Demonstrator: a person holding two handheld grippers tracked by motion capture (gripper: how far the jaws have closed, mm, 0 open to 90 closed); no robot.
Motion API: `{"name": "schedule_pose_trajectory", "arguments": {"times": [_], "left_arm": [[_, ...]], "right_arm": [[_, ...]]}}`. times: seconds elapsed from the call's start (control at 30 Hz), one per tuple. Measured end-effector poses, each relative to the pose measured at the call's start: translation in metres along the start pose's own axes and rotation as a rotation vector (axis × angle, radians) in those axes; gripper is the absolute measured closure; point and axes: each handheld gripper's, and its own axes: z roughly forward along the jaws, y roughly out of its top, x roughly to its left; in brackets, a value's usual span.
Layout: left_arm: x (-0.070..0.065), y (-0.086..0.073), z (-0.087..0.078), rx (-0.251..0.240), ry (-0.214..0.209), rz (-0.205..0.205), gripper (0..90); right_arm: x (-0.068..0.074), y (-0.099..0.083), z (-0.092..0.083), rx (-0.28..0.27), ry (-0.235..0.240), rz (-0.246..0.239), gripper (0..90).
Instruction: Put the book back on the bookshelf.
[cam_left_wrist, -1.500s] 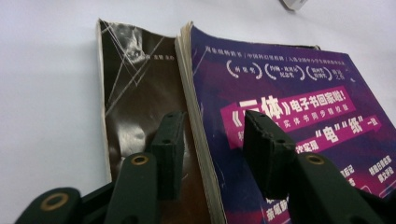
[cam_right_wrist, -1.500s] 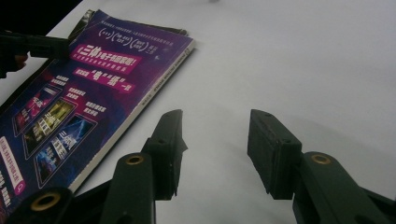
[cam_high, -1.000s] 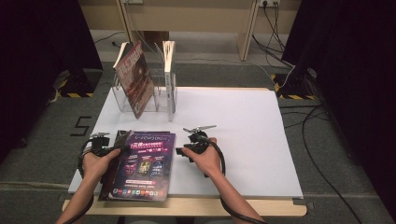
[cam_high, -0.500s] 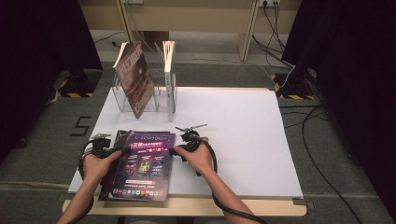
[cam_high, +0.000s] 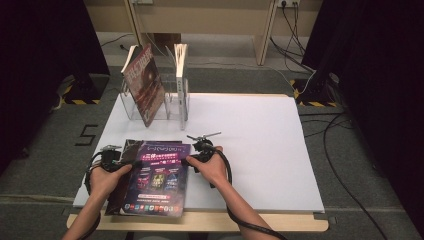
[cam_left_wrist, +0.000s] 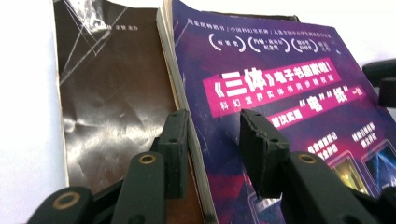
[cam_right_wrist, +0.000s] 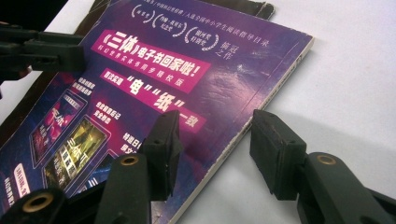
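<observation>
A purple paperback (cam_high: 157, 175) with pink and white print lies flat on the white table (cam_high: 260, 150) near the front left. A dark brown cover (cam_left_wrist: 107, 102) sticks out from under its left side. My left gripper (cam_high: 126, 162) is at the book's left edge. In the left gripper view its jaws (cam_left_wrist: 210, 140) stand apart astride the page edge, one over the dark cover and one over the purple cover (cam_left_wrist: 280, 84). My right gripper (cam_high: 187, 160) is open at the book's right edge. One of its jaws (cam_right_wrist: 215, 140) is over the purple cover (cam_right_wrist: 163, 79), the other over bare table.
A clear plastic book rack (cam_high: 172, 107) stands at the table's back left. A dark red book (cam_high: 145, 85) leans in it and a pale book (cam_high: 181, 70) stands upright beside it. Bare white table stretches to the right. Cables (cam_high: 340, 165) lie on the floor at the right.
My right gripper has edged a little to the left, up to the purple book's right edge. The left gripper and the book have stayed put.
</observation>
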Motion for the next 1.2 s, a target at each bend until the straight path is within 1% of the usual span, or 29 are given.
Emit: {"name": "schedule_pose_trajectory", "arguments": {"times": [0.07, 0.13, 0.2, 0.23, 0.3, 0.37, 0.43, 0.47, 0.53, 0.6, 0.73, 0.77, 0.87, 1.0, 1.03, 1.07, 1.13, 1.2], "left_arm": [[-0.001, -0.002, -0.003, 0.014, -0.001, 0.007, 62.6], [-0.002, -0.003, -0.005, 0.012, -0.004, 0.006, 62.7], [0.0, -0.004, -0.005, 0.005, -0.01, -0.011, 63.1], [0.0, -0.005, -0.004, 0.003, -0.013, -0.02, 62.7], [0.0, -0.005, -0.004, -0.004, -0.011, -0.019, 61.8], [-0.001, -0.004, -0.003, 0.001, -0.003, -0.005, 61.5], [-0.001, -0.004, -0.003, 0.002, 0.0, -0.002, 61.7], [-0.001, -0.004, -0.003, 0.001, -0.001, -0.002, 61.8], [0.0, -0.005, -0.003, 0.002, -0.002, -0.001, 62.2], [-0.001, -0.004, -0.003, 0.003, 0.002, 0.008, 62.2], [-0.001, -0.003, -0.003, 0.012, 0.004, 0.016, 62.2], [-0.001, -0.003, -0.003, 0.012, 0.004, 0.015, 62.2], [-0.001, -0.003, -0.003, 0.014, 0.009, 0.019, 62.3], [-0.002, -0.003, -0.003, 0.016, 0.009, 0.021, 62.3], [-0.001, -0.003, -0.003, 0.015, 0.009, 0.019, 62.4], [-0.002, -0.003, -0.003, 0.015, 0.009, 0.019, 62.4], [-0.002, -0.004, -0.003, 0.013, 0.009, 0.013, 62.5], [-0.001, -0.003, -0.003, 0.015, 0.01, 0.013, 62.5]], "right_arm": [[0.0, 0.001, 0.001, 0.002, -0.01, -0.008, 52.6], [0.001, 0.002, 0.002, 0.005, -0.016, -0.019, 52.5], [0.002, 0.005, 0.002, 0.019, -0.018, -0.026, 52.9], [0.001, 0.008, 0.001, 0.019, -0.025, -0.031, 52.9], [-0.001, 0.016, -0.001, 0.002, -0.064, -0.049, 52.8], [-0.004, 0.026, -0.001, -0.022, -0.067, -0.048, 52.6], [-0.007, 0.034, 0.001, -0.029, -0.076, -0.055, 52.3], [-0.009, 0.037, 0.003, -0.026, -0.075, -0.066, 52.3], [-0.011, 0.041, 0.008, -0.021, -0.08, -0.057, 52.1], [-0.015, 0.044, 0.012, -0.017, -0.091, -0.056, 51.9], [-0.019, 0.045, 0.017, -0.016, -0.101, -0.031, 51.6], [-0.02, 0.045, 0.018, -0.016, -0.103, -0.036, 51.5], [-0.023, 0.046, 0.021, -0.017, -0.097, -0.023, 51.3], [-0.023, 0.049, 0.024, -0.017, -0.091, -0.02, 51.0], [-0.023, 0.05, 0.024, -0.015, -0.089, -0.011, 51.0], [-0.024, 0.051, 0.025, -0.016, -0.087, -0.018, 51.0], [-0.022, 0.052, 0.026, -0.012, -0.084, -0.009, 50.7], [-0.022, 0.052, 0.028, -0.011, -0.085, -0.013, 50.5]]}}
